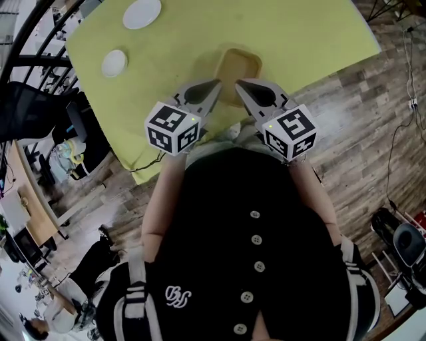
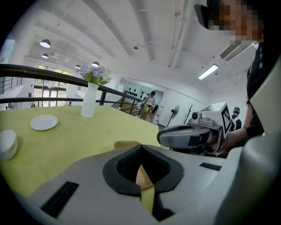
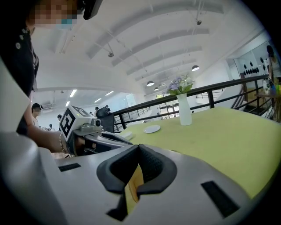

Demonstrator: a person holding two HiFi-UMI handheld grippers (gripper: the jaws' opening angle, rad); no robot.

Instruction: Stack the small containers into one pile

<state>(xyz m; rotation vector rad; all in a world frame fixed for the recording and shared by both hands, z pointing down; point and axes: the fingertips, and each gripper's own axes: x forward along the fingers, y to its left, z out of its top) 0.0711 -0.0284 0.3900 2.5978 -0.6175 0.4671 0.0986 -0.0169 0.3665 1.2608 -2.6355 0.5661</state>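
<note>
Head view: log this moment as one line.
left gripper shut | right gripper shut | tips near tan square tray | white plate and white bowl apart, unstacked

Open cloth (image 1: 313, 33) R of dish (image 1: 238, 66), prob

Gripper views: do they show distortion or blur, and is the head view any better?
Left gripper view: strong fisheye, dark corners, the railing curves. Right gripper view: same curving, bright ceiling, vase still sharp. Head view: even light, table edges bow slightly, no hard shadows.
</note>
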